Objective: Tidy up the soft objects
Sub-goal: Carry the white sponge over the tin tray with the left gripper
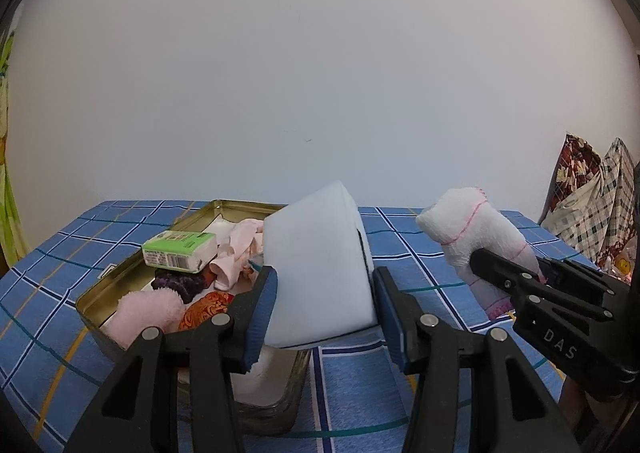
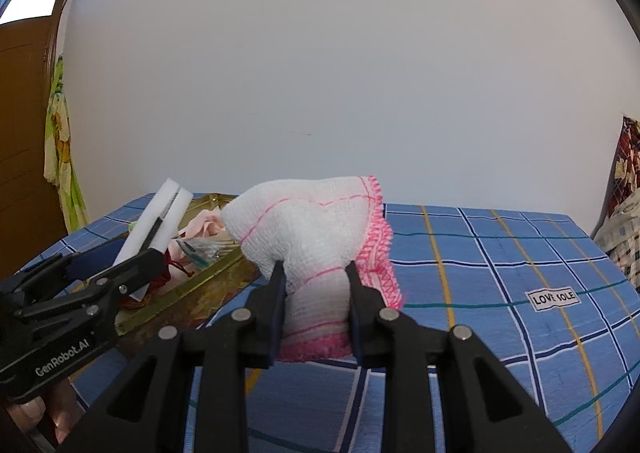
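Observation:
My left gripper [image 1: 325, 285] is shut on a white sponge block [image 1: 320, 265] and holds it over the near right corner of a gold metal tin [image 1: 92, 293]. The tin holds a green tissue pack [image 1: 180, 251], a pink cloth [image 1: 236, 249], a fluffy pink piece [image 1: 148, 313], a dark purple item and an orange patterned one. My right gripper [image 2: 316, 285] is shut on a rolled white cloth with pink stitching [image 2: 312, 225], held above the table to the right of the tin [image 2: 208, 277]. The same cloth [image 1: 476, 237] and sponge [image 2: 160, 221] show in the opposite views.
The table has a blue checked cloth [image 2: 500, 253] with a "LOVE SOLE" label [image 2: 554, 299]. A white wall stands behind. Patterned fabric bags [image 1: 592, 209] sit at the right edge. A wooden door [image 2: 24, 133] and a hanging green cloth are at far left.

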{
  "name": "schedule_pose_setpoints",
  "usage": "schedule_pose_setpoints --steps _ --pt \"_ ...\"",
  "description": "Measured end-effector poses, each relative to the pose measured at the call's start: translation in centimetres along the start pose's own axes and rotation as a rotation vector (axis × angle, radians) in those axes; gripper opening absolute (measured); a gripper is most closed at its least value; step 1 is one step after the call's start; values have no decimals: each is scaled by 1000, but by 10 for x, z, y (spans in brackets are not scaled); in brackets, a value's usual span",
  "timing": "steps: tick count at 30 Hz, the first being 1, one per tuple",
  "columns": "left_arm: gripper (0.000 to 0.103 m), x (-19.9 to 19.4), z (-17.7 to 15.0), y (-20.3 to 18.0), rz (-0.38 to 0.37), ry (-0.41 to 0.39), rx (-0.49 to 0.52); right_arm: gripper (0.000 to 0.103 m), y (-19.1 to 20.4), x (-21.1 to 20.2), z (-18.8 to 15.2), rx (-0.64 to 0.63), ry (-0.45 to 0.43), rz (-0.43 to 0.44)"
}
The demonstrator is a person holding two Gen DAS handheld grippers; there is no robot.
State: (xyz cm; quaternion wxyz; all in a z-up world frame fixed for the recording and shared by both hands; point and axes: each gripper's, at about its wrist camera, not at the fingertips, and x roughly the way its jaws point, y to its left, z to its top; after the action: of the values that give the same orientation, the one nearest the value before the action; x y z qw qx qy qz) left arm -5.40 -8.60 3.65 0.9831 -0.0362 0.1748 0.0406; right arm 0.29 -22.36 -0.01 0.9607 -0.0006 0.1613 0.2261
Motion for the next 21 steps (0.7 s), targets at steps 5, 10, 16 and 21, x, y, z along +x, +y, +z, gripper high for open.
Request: schedule_pose_setpoints --steps 5,10,16,21 --pt "52 -2 0 2 9 -5 -1 27 -3 -3 1 3 4 12" --pt "52 -7 0 5 17 -14 -7 27 -5 -4 3 4 3 19" --pt "52 -10 0 8 24 -21 -15 27 -4 -4 3 -1 4 26" --pt "52 -13 -1 14 31 -22 -27 27 -1 -8 3 -5 5 32"
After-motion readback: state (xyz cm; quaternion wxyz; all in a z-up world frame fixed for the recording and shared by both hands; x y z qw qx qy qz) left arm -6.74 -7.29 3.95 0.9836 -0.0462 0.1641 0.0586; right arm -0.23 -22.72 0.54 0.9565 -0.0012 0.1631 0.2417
